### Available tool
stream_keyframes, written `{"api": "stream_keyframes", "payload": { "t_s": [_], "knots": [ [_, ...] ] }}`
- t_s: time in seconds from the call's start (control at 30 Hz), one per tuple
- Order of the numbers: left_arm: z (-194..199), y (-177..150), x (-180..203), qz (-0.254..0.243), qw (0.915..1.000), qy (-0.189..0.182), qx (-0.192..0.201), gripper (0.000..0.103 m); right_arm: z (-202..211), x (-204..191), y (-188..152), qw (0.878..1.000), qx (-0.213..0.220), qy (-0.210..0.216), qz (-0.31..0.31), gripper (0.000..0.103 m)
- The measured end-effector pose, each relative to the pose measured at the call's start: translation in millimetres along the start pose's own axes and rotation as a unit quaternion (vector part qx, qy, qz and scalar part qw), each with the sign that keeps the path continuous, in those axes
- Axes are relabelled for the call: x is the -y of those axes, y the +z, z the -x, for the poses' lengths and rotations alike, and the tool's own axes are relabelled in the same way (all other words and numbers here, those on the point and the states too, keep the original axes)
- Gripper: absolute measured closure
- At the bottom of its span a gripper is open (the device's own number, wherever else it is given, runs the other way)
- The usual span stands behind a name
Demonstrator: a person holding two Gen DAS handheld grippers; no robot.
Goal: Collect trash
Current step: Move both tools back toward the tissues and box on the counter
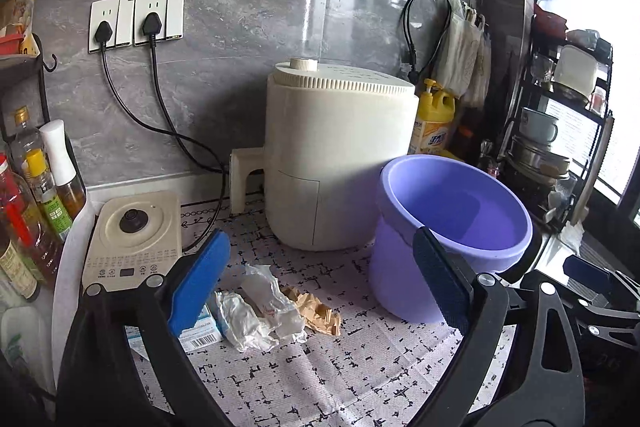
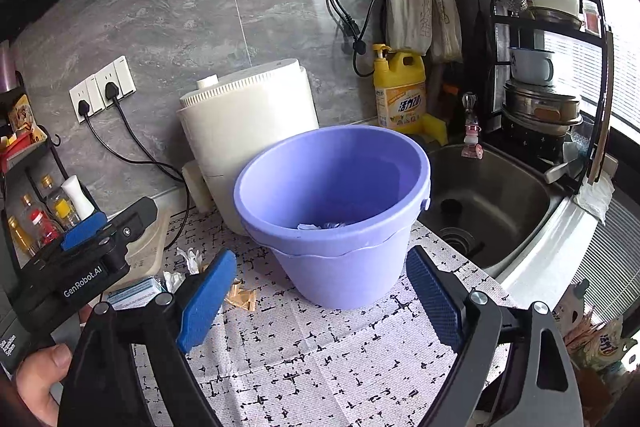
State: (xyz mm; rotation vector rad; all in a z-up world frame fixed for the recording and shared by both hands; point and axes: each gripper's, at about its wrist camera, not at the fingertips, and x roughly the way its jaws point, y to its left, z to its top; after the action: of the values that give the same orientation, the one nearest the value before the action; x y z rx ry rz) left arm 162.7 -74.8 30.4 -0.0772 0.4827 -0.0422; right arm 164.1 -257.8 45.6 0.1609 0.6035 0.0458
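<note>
A lilac bucket [image 1: 452, 223] stands on the patterned counter mat, and some white scraps [image 2: 320, 225] lie on its bottom. Left of it on the mat lie crumpled white wrappers [image 1: 260, 303], a crumpled brown paper [image 1: 312, 311] and a small barcoded box [image 1: 200, 335]. My left gripper [image 1: 320, 283] is open above and just short of this litter, with nothing between its blue pads. My right gripper [image 2: 322, 267] is open in front of the bucket [image 2: 332, 187], also empty. In the right wrist view the left gripper [image 2: 92, 243] shows at the left, above the box [image 2: 132, 291].
A cream air fryer [image 1: 336, 155] stands behind the bucket, its cables running to wall sockets. A flat cream appliance [image 1: 132, 239] and oil bottles [image 1: 36, 195] sit at the left. To the right are a sink [image 2: 492, 203], yellow detergent [image 2: 400, 87] and a crowded dish rack [image 2: 540, 99].
</note>
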Motion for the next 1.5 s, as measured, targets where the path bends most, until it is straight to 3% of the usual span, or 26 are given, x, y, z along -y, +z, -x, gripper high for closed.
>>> {"api": "stream_keyframes", "payload": {
  "t_s": [0.3, 0.83, 0.9, 1.03, 1.23, 1.5],
  "knots": [
    [24.0, -19.5, -42.8, 0.025, 0.9988, 0.042, -0.006, 0.011, 1.8, -40.2, -17.4, 0.999, -0.018, 0.035, 0.029, 0.008],
    [38.0, -46.9, -100.9, 0.054, 0.9938, 0.094, -0.023, 0.011, -15.0, -96.2, -36.1, 0.991, -0.051, 0.09, 0.089, 0.009],
    [36.3, -50.6, -107.8, 0.058, 0.9932, 0.098, -0.024, 0.012, -20.8, -99.5, -38.8, 0.99, -0.059, 0.093, 0.092, 0.011],
    [27.4, -57.0, -119.5, 0.069, 0.9913, 0.107, -0.034, 0.015, -38.9, -105.1, -43.5, 0.986, -0.087, 0.106, 0.099, 0.029],
    [6.1, -62.4, -128.0, 0.073, 0.9902, 0.108, -0.05, 0.026, -61.6, -110.6, -47.8, 0.982, -0.108, 0.116, 0.105, 0.04],
    [-30.0, -60.1, -123.0, 0.059, 0.991, 0.092, -0.077, 0.031, -88.5, -116.9, -48.0, 0.978, -0.128, 0.124, 0.112, 0.041]
  ]
}}
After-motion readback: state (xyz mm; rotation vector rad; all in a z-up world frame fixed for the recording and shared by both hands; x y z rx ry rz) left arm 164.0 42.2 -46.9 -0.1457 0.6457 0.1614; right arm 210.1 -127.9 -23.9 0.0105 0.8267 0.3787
